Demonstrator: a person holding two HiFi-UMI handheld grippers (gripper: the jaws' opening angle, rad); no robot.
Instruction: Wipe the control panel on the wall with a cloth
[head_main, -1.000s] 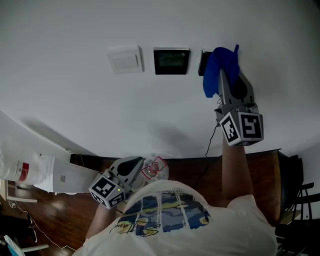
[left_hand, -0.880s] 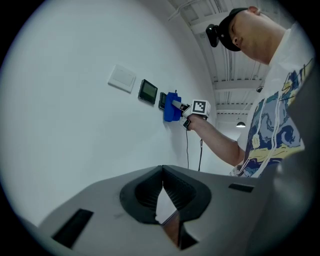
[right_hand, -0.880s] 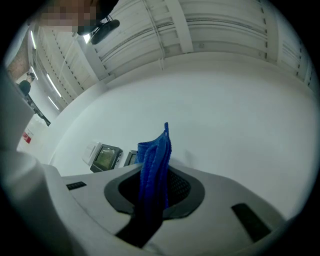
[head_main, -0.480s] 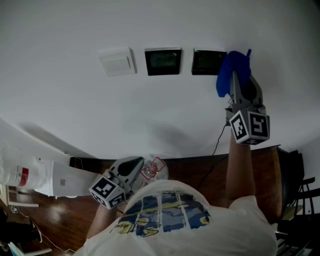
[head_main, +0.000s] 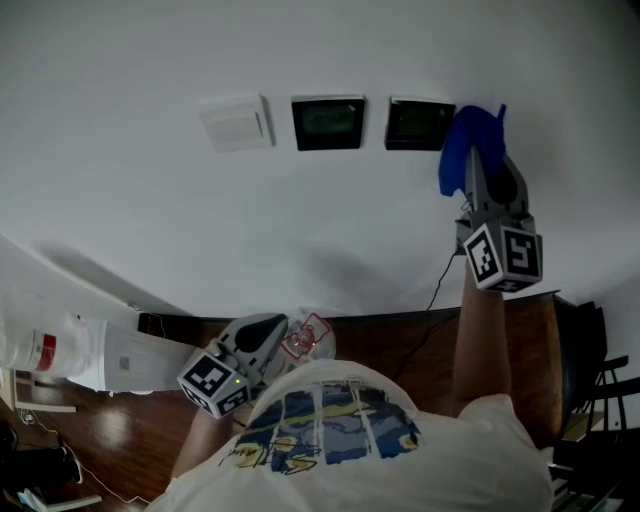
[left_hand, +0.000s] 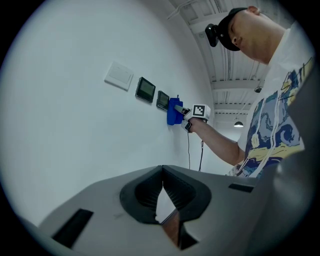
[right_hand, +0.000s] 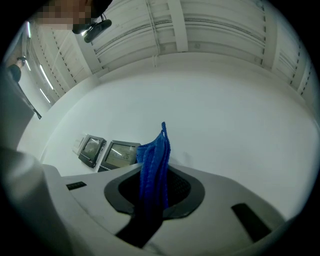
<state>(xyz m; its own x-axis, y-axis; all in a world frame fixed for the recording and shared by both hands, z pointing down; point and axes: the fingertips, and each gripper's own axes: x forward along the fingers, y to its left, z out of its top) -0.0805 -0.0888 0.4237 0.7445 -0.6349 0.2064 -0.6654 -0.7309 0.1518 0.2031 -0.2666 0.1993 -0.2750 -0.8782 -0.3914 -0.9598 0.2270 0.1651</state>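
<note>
On the white wall hang two dark control panels, the left panel (head_main: 328, 122) and the right panel (head_main: 419, 123), beside a white switch plate (head_main: 235, 122). My right gripper (head_main: 478, 143) is raised to the wall, shut on a blue cloth (head_main: 466, 146) that lies just right of the right panel. In the right gripper view the cloth (right_hand: 155, 165) stands up between the jaws, with both panels (right_hand: 121, 154) to its left. My left gripper (head_main: 262, 336) hangs low near my chest, away from the wall. Its jaws (left_hand: 162, 200) are shut on nothing. From there the cloth (left_hand: 174, 111) shows against the wall.
A black cable (head_main: 437, 280) runs down the wall below the right gripper. A white object with a red label (head_main: 60, 350) stands at the lower left over dark wooden flooring (head_main: 120, 430). Dark furniture (head_main: 590, 400) sits at the right edge.
My right gripper has slid to the right along the wall with the blue cloth, uncovering the right panel. The left gripper has stayed put.
</note>
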